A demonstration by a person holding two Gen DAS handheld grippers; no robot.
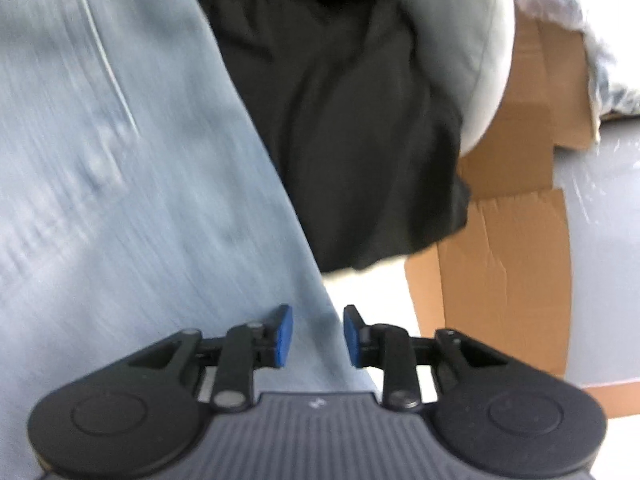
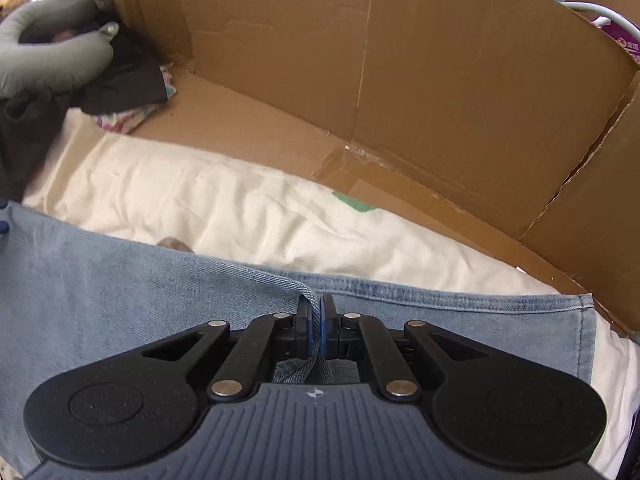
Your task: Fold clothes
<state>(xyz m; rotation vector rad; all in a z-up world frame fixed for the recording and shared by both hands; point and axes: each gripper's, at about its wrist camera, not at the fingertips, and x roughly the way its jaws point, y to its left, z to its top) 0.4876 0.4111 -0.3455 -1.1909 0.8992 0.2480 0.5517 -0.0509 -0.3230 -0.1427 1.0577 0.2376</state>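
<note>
Light blue denim jeans (image 2: 120,304) lie across a cream cloth (image 2: 224,204) in the right wrist view. My right gripper (image 2: 316,328) is shut on a fold of the denim edge, which is pinched between its blue pads. In the left wrist view the same jeans (image 1: 120,200) fill the left half, blurred by motion. My left gripper (image 1: 318,336) is open, its blue pads (image 1: 283,336) apart over the denim's right edge, with nothing gripped between them.
Dark garments (image 1: 352,140) and a grey cushion (image 1: 452,40) lie beyond the jeans. Brown cardboard walls (image 2: 440,80) enclose the far and right sides of the work area. A grey neck pillow (image 2: 48,56) and a floral cloth (image 2: 128,116) sit at the back left.
</note>
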